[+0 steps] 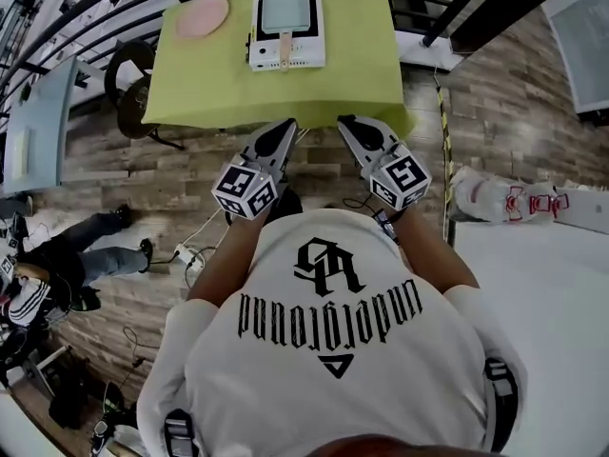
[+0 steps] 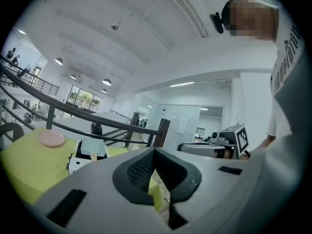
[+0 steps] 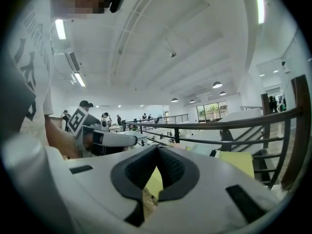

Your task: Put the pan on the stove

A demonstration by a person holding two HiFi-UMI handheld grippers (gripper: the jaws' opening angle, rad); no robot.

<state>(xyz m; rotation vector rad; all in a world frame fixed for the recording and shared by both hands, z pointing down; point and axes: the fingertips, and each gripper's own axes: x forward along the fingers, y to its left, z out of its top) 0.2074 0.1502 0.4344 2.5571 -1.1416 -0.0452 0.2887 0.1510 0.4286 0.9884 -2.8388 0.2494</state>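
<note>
Head view: your left gripper and right gripper are both closed on nothing, just short of the table. The pan looks like it's already on the stove, so I'd guess all that's left is checking it sits flat.

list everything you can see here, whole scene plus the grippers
table: one, yellow-green cloth, top middle of the head view
stove: one, white, on the table near its middle
pan: one, pale blue-green with a wooden handle, looks to lie on the stove
plate: one, pink, far left corner of the table
chair: one, black, left of the table
power strip: one, white, on the wood floor among cables
bag: one, clear plastic, floor at right
seated person: one, dark clothes, left edge
left gripper: one, grey and black, shut, empty, just short of the table's near edge
right gripper: one, same colours, shut, empty, beside the left one
</note>
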